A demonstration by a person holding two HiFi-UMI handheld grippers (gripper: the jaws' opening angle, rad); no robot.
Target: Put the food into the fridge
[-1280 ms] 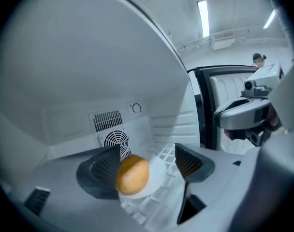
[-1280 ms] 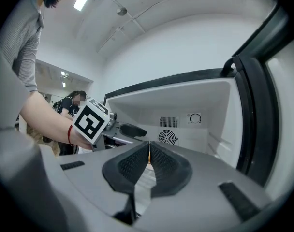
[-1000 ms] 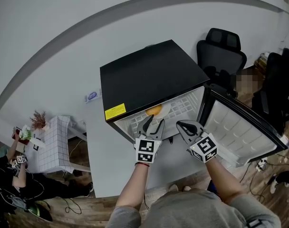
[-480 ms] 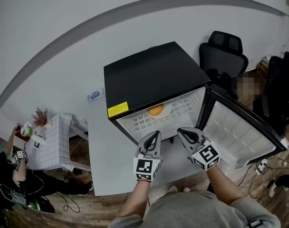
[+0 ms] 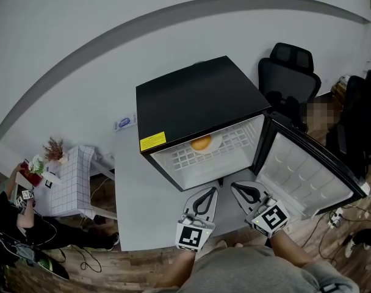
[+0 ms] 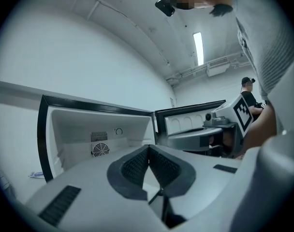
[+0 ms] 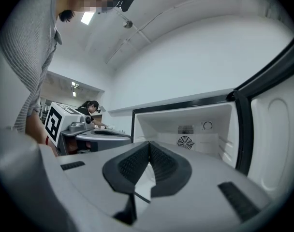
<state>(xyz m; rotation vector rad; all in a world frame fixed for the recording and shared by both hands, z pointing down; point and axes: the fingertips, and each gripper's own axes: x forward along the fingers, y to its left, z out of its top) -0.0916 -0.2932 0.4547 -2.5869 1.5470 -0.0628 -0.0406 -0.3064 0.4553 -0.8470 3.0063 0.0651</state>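
Your pale grey counter (image 5: 133,206) carries the small black box-shaped fridge (image 5: 194,99), which stands toward the far side of it with its door (image 5: 301,170) swung open to your right. Inside the fridge, a white wire grid shelf (image 5: 179,159) bears a white plate (image 5: 213,145) near its back. A round orange piece of food (image 5: 201,143) lies on that plate.

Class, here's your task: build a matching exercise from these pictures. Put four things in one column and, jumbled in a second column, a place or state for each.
Things:
1. fridge door
2. orange food
3. left gripper
4. yellow label

Places or states:
A. shut, nothing held
B. swung open
C. stuck on the black top, front corner
D. inside the fridge

Pairs: 1-B, 2-D, 3-A, 4-C
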